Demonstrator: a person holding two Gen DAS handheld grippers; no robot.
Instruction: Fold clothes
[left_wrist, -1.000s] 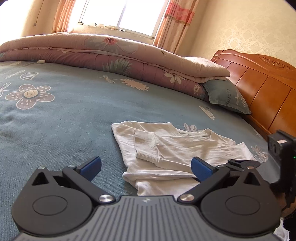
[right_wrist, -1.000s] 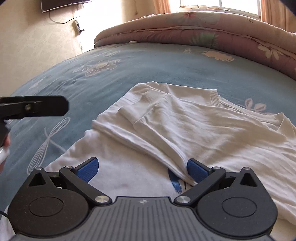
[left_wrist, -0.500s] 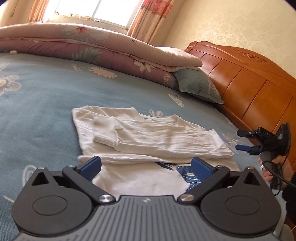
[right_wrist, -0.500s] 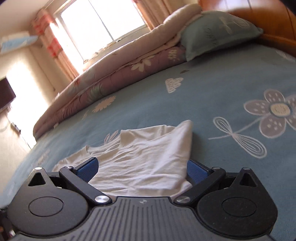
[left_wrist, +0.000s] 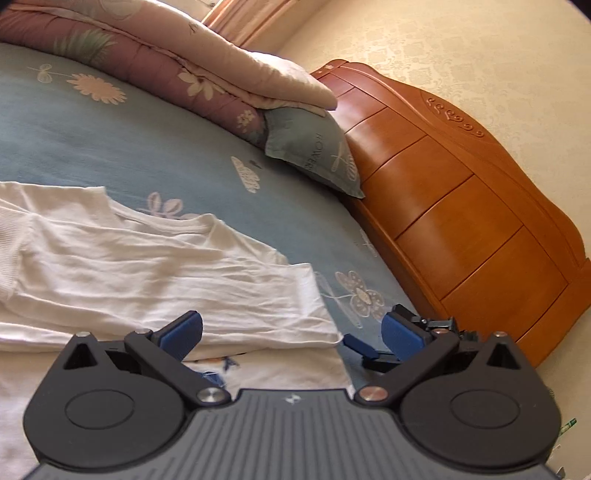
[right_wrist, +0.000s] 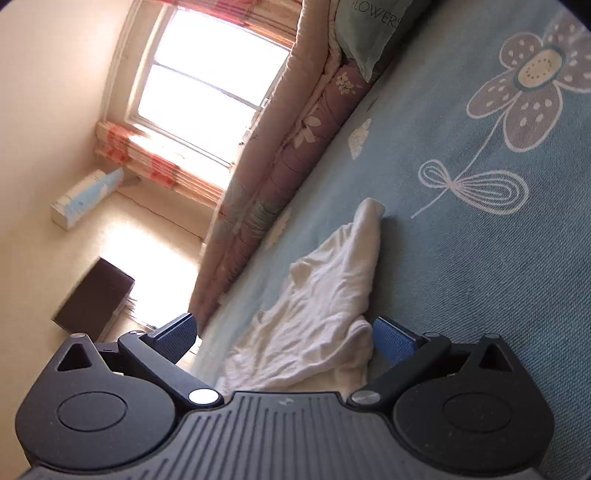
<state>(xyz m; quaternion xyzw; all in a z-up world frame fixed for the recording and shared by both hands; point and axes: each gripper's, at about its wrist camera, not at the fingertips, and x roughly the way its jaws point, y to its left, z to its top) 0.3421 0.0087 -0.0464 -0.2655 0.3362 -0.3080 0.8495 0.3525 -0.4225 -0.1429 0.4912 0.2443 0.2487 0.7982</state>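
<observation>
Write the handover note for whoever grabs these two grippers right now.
Left gripper: open, empty, over the shirt's near edge.
Right gripper: jaws wide apart but just closing a little, rolled on its side, shirt edge between the pads, not pinched yet.
Shirt: white, lying on the blue bedsheet, one sleeve already folded across the body.
Left to do: probably fold in the side at the right gripper, then fold the body over. Headboard is close on that side.

The shirt lies on the bed, with quilt and pillow behind it.
</observation>
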